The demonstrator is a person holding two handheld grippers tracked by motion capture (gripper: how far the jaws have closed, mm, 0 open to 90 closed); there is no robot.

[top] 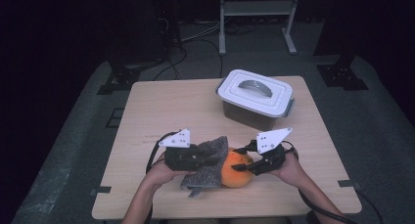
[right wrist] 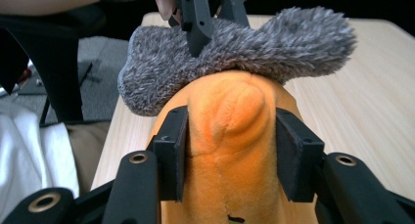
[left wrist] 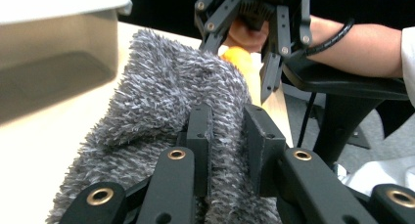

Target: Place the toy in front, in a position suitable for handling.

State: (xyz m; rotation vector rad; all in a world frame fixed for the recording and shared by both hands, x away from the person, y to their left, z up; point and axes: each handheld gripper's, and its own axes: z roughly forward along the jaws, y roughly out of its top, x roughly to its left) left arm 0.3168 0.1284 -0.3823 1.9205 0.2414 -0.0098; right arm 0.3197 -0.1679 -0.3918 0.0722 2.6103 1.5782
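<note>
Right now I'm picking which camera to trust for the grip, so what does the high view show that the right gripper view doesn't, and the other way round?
High view: the lidded white container at the far side of the table, and the left gripper's body in the person's hand.

Right gripper view: up close, the right gripper with its pads on either side of the orange plush toy, touching it.

Both: the grey fluffy cloth draped against the toy, with the left gripper clamped on it.

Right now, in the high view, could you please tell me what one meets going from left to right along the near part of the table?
Left gripper → grey fuzzy cloth → orange plush toy → right gripper.
</note>
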